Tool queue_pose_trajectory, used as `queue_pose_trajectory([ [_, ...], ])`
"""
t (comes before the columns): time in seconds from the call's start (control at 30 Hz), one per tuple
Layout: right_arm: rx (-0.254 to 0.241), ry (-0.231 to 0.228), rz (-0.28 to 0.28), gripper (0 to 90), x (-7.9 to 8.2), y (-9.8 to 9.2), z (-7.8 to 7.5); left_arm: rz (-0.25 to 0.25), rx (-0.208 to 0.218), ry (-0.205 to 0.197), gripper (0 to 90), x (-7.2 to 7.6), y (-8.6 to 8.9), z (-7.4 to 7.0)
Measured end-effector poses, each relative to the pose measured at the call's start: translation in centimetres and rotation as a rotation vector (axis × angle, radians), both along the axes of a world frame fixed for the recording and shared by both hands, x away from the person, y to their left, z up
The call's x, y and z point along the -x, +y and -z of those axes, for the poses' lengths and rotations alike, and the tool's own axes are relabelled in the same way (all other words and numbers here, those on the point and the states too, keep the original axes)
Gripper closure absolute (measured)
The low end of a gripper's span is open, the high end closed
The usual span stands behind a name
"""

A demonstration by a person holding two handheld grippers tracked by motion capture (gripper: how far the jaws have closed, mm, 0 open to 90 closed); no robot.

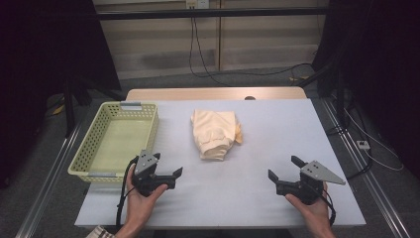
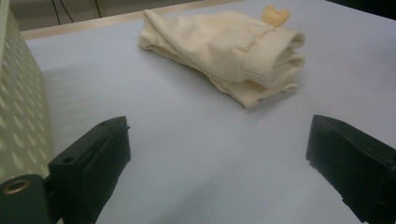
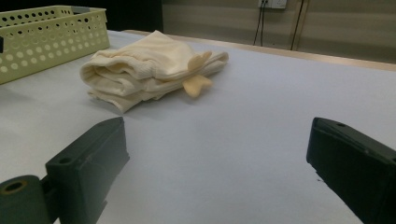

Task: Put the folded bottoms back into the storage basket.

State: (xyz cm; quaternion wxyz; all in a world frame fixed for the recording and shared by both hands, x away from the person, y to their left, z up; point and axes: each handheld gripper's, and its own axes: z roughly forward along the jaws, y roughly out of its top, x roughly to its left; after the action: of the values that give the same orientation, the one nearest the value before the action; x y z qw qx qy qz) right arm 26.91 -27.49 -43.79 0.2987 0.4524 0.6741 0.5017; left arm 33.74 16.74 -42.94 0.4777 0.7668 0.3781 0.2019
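A folded cream garment (image 1: 215, 133) lies in the middle of the pale table, with a ribbed cuff toward the front. It appears ahead of the jaws in the left gripper view (image 2: 229, 51) and in the right gripper view (image 3: 149, 74). My left gripper (image 1: 167, 165) rests near the front left of the table, open and holding nothing, its jaws (image 2: 217, 163) wide apart. My right gripper (image 1: 284, 167) sits at the front right, also open and holding nothing, with bare table between its jaws (image 3: 217, 163). Both are well short of the garment.
A pale green perforated basket (image 1: 84, 151) stands at the table's left, holding nothing, close beside my left gripper; its wall (image 2: 18, 102) fills the left edge of that view. The table's (image 1: 277, 124) far wooden edge and cables on the floor lie beyond.
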Motion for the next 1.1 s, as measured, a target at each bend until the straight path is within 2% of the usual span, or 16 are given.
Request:
queue_pose_trajectory([
  [0.07, -0.001, 0.003, -0.001, 5.1, 0.0, 0.0, 0.0, -0.009, 0.009, 0.006, 6.5, -0.2, 0.0, -0.1],
  [0.23, -0.002, 0.004, -0.001, 5.1, -0.1, 0.1, 0.0, -0.021, -0.001, -0.008, 6.0, -0.5, -0.2, -0.6],
  [0.37, 0.001, 0.002, -0.005, 5.0, -0.1, 0.1, 0.0, 0.0, -0.016, -0.023, 4.9, -0.8, -0.9, -1.0],
  [0.43, 0.009, -0.001, -0.009, 4.9, 0.0, 0.2, 0.0, 0.012, -0.023, -0.016, 4.5, -0.9, -1.2, -1.2],
  [0.57, 0.005, 0.003, -0.009, 4.8, -0.1, 0.4, 0.0, 0.023, -0.008, -0.006, 4.3, -1.3, -1.4, -1.4],
  [0.87, 0.009, 0.007, -0.032, 4.4, -0.2, 0.5, 0.0, 0.023, 0.003, -0.014, 4.8, -2.5, -2.3, -2.2],
  [1.07, 0.006, 0.013, -0.037, 4.2, -0.4, 0.6, 0.1, 0.035, -0.005, 0.001, 5.1, -3.4, -3.2, -2.3],
  [1.1, 0.006, 0.014, -0.033, 4.3, -0.4, 0.6, 0.1, 0.052, -0.001, 0.013, 5.1, -3.7, -3.5, -2.4],
])
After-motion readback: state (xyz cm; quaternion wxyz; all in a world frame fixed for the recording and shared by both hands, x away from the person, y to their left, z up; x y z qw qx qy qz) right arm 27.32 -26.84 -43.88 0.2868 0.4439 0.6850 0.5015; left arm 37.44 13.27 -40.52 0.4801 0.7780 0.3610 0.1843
